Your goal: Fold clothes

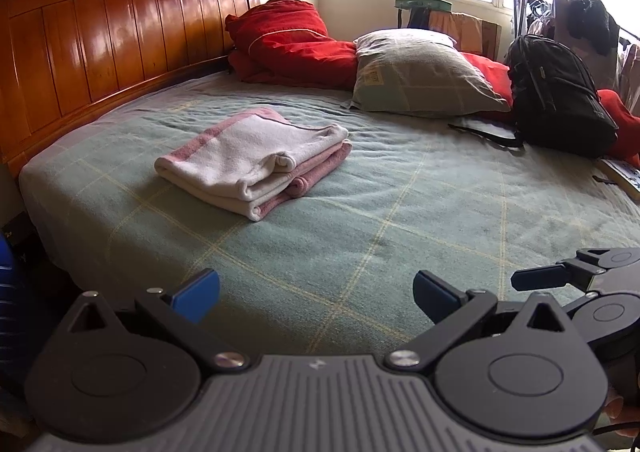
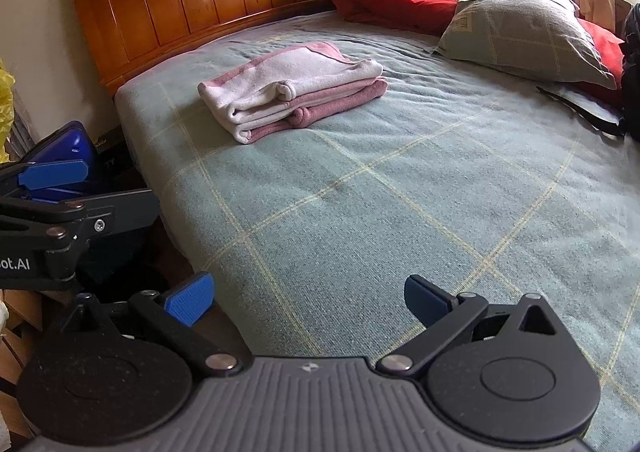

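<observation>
Well, the bed (image 1: 360,212) with its green checked blanket fills most of what I see, bare along my near edge. Against the far side lean a grey pillow (image 1: 420,72) and a black backpack (image 1: 560,92). Out in the middle lies the pink-and-white garment (image 1: 252,160), already folded into a neat stack, so I judge the folding done; no other loose clothes show. My left gripper (image 1: 316,292) and right gripper (image 2: 308,296) both gape wide, empty, well apart from it.
</observation>
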The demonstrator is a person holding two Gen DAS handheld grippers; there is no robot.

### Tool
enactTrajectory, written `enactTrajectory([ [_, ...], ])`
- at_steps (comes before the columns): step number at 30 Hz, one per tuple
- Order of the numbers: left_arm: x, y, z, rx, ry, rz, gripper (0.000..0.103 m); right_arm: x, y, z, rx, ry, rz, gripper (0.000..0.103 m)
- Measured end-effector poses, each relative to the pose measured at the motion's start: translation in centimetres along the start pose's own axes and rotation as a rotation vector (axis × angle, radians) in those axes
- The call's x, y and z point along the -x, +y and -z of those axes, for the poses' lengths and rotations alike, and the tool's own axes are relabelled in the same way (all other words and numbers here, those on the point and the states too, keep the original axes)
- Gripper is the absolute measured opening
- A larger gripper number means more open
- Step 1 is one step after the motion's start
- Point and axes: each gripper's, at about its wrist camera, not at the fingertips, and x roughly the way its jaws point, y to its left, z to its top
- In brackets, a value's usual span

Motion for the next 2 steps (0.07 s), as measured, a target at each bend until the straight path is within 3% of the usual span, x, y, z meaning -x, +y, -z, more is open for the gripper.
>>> enactTrajectory([
  [2, 0.05, -0.06, -0.01, -0.002, 0.0, 0.0, 0.102, 0.03, 0.03, 0.01, 0.0, 0.0, 0.002, 0.103],
])
